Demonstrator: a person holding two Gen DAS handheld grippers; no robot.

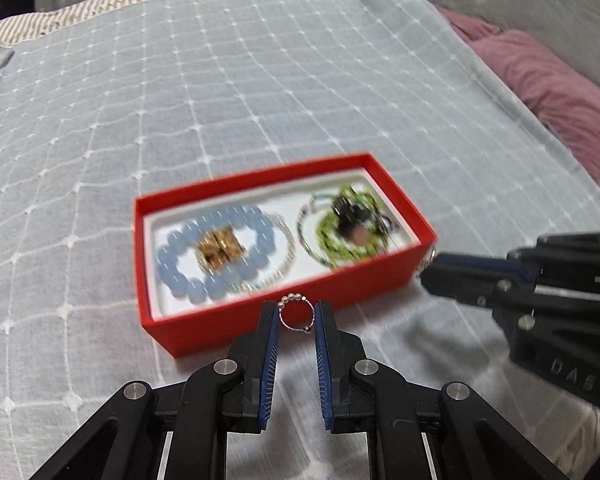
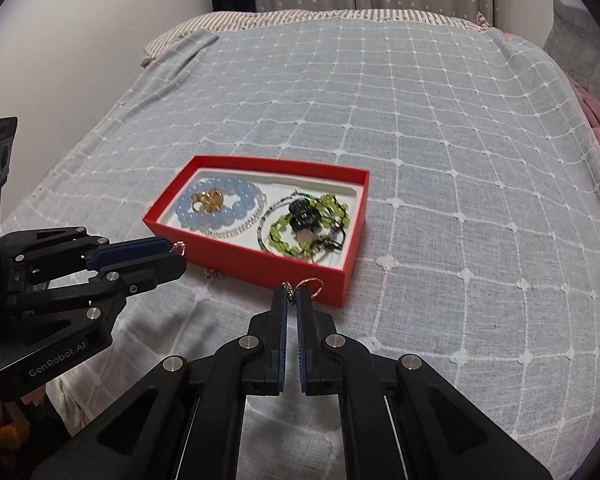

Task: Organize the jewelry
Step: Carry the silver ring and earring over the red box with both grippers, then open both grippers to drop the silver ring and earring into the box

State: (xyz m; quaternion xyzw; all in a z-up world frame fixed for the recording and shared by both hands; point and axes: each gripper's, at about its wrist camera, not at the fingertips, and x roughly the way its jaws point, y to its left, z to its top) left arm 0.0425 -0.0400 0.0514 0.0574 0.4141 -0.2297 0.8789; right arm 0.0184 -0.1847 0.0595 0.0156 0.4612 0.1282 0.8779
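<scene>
A red jewelry box [image 1: 228, 322] [image 2: 312, 276] lies open on the bed. It holds a blue bead bracelet [image 1: 180, 276] [image 2: 240, 208], a gold piece [image 1: 220, 250], a clear bead strand and a green bead tangle [image 1: 348, 232] [image 2: 284, 236]. My left gripper [image 1: 297, 316] [image 2: 176, 254] is shut on a thin silver beaded ring [image 1: 296, 312], just before the box's near wall. My right gripper [image 2: 293, 294] [image 1: 428, 268] is shut on a small ring with a chain [image 2: 310, 284], at the box's near right corner. A small silver piece [image 2: 214, 274] lies on the bedspread by the box.
The grey-blue checked bedspread [image 2: 420, 140] covers the bed. Pink bedding [image 1: 552, 92] and a grey pillow [image 1: 520, 4] lie at the right. A wall runs along the bed's left side [image 2: 100, 20]; curtains hang behind.
</scene>
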